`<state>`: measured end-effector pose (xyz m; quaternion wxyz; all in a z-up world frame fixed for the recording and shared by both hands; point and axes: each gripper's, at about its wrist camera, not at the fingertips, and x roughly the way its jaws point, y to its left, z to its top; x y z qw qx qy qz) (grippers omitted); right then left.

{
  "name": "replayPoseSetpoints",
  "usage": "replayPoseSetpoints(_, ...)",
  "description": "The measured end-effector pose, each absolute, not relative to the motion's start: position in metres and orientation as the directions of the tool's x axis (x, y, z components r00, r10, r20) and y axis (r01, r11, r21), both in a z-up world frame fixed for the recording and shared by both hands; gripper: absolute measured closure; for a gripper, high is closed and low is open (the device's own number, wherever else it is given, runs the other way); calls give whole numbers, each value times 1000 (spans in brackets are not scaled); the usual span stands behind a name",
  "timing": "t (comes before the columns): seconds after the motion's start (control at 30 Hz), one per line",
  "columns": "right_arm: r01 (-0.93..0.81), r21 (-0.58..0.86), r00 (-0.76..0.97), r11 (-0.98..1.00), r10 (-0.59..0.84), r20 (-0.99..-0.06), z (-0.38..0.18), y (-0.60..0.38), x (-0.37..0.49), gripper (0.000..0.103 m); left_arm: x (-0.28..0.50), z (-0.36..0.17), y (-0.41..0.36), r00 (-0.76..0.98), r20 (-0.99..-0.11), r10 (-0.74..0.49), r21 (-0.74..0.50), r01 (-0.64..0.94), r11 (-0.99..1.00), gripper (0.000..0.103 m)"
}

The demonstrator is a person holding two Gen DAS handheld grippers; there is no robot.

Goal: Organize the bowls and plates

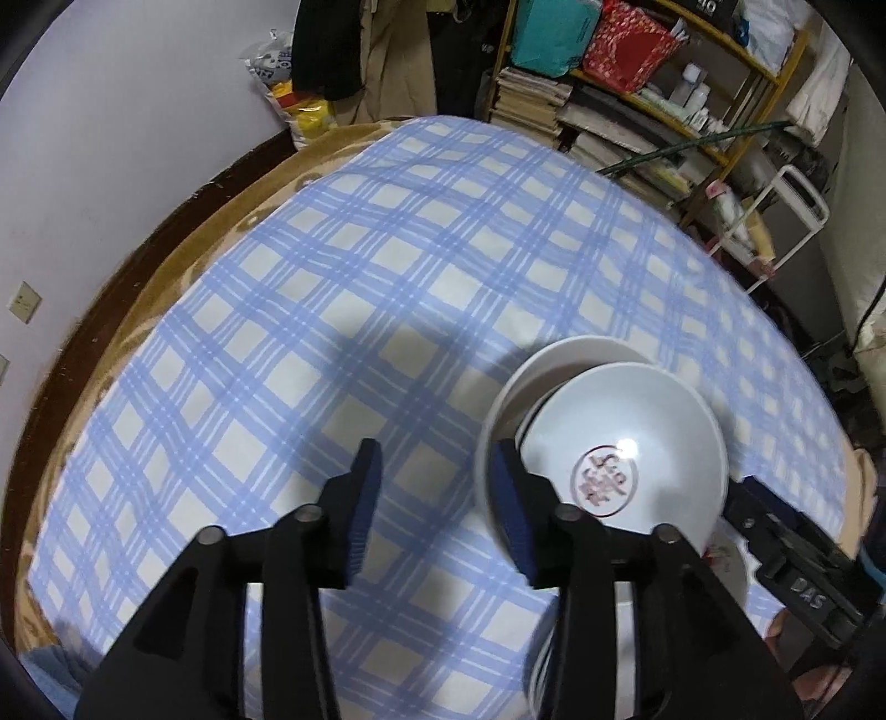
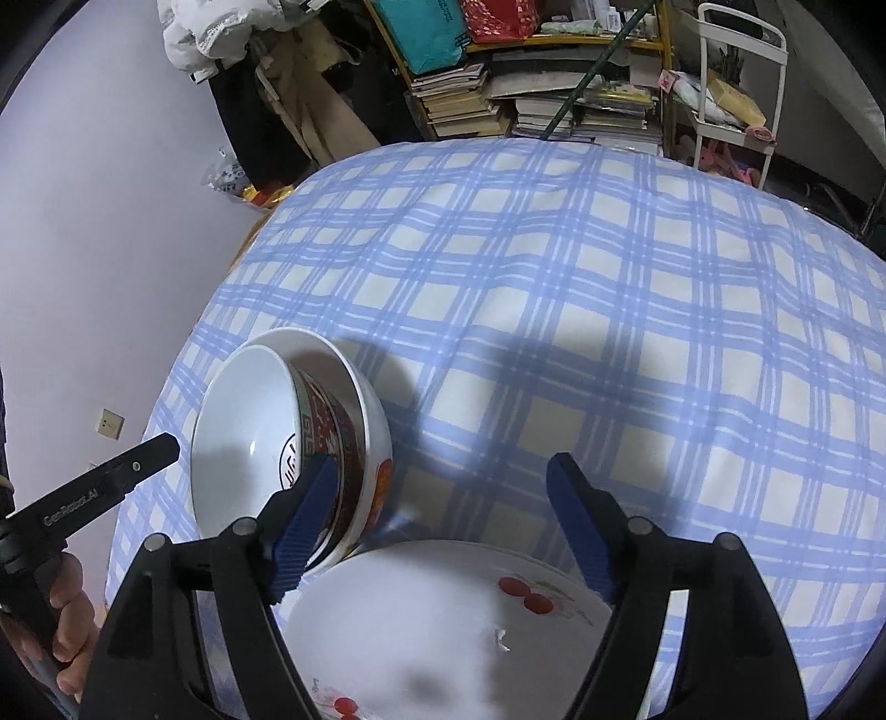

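Nearest to the right wrist camera lies a white plate point(image 2: 443, 626) with red cherries painted on it, on the blue checked cloth point(image 2: 581, 310). The right gripper point(image 2: 443, 526) hangs above this plate with its jaws spread wide, and nothing is between them. Its left blue pad point(image 2: 304, 526) stands in front of the rim of the bowls; I cannot tell if it touches them.

Just beyond the plate are two bowls, one inside the other. The inner bowl point(image 2: 249, 421) is white inside, with a round mark at the bottom and a red and dark pattern outside. It sits tilted in the outer white bowl point(image 2: 371, 432), which touches the edge of the plate.

In the left wrist view the left gripper point(image 1: 437, 504) is partly spread and holds nothing; only cloth is seen between its pads. Its right pad point(image 1: 512, 509) stands just beside the rim of the outer bowl.

At the left edge of the right view, a hand point(image 2: 61, 626) holds the handle of the left gripper.

Far behind the bed stands a yellow shelf point(image 2: 554, 44) with stacks of books point(image 2: 459, 99), and clothes point(image 2: 288, 94) hang by the pale wall.
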<state>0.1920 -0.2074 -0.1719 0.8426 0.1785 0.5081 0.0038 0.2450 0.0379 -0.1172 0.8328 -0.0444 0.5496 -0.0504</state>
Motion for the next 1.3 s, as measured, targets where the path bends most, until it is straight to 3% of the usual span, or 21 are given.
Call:
replayPoseSetpoints(0.13,188,313,470,931,194,-861,-175,-208,195,21,244,-116,35,400,-908,-120,-113,40,993,52)
replayPoseSetpoints(0.67,218,358,474,908,222,-852,-180,-213,198,21,256,-132,42,336,-929,-156,-168,-8,986,52)
replayPoseSetpoints(1.23,240,339,445,910,207,-871,-192,-211,201,21,261,-140,35,322,-941,-101,-103,12,995,53)
replayPoseSetpoints(1.3,225,329,446,917,203,-872,-190,-208,202,26,262,-141,31,326,-942,-81,-75,31,997,54)
